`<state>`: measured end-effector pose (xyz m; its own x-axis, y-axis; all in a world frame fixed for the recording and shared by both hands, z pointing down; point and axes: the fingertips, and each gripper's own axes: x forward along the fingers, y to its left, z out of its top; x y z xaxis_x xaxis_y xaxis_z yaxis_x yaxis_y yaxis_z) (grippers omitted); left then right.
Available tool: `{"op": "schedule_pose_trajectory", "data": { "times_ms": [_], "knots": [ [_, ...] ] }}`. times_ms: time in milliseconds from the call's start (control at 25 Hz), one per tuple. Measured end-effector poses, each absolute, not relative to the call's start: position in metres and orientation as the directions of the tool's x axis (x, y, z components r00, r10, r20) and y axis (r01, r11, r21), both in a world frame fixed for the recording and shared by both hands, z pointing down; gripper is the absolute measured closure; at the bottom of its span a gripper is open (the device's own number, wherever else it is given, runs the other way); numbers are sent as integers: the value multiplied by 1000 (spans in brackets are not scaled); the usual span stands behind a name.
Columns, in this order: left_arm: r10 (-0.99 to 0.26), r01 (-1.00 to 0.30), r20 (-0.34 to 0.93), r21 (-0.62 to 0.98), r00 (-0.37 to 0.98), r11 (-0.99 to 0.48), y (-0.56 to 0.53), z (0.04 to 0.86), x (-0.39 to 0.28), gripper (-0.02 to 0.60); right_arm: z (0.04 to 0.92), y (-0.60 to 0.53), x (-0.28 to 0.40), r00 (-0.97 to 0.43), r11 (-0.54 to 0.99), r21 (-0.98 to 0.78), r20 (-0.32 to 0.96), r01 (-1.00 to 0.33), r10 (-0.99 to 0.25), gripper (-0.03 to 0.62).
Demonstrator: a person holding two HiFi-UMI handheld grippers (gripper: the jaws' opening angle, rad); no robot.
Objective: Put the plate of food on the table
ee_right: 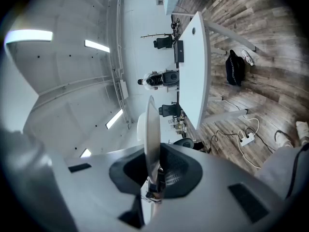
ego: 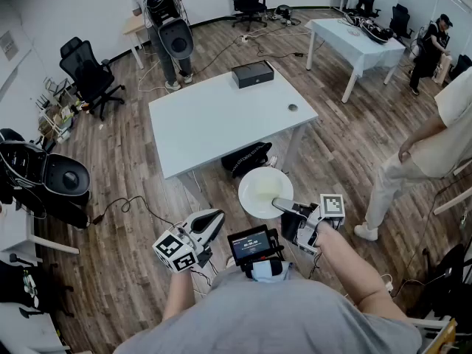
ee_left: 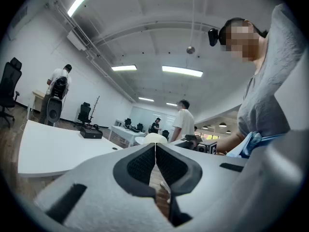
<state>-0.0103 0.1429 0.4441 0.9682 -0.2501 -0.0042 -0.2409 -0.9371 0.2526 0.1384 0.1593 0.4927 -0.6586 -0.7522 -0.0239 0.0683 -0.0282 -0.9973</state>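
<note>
A white plate (ego: 263, 192) with pale food on it hangs level over the wood floor, just in front of the white table (ego: 221, 116). My right gripper (ego: 284, 206) is shut on the plate's near rim. In the right gripper view the plate (ee_right: 151, 132) shows edge-on, pinched between the dark pads. My left gripper (ego: 209, 222) sits low at my left side, away from the plate, with nothing in it. In the left gripper view its jaws (ee_left: 155, 161) meet, and the plate's pale food (ee_left: 155, 138) peeks above them.
A black box (ego: 252, 73) and a small round object (ego: 293, 108) lie on the white table. A black bag (ego: 247, 158) lies under its front edge. A person (ego: 428, 150) stands at right. Office chairs (ego: 90, 76), cables and a second table (ego: 354, 41) surround.
</note>
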Motion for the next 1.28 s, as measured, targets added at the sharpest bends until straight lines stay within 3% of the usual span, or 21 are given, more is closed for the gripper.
{"op": "schedule_pose_trajectory", "data": {
  "times_ms": [1280],
  "knots": [
    [-282,-276,20,277,959,-920,141,448,1,561,490,146,144,-686,-42,-992,-49,116,-726,542]
  ]
}}
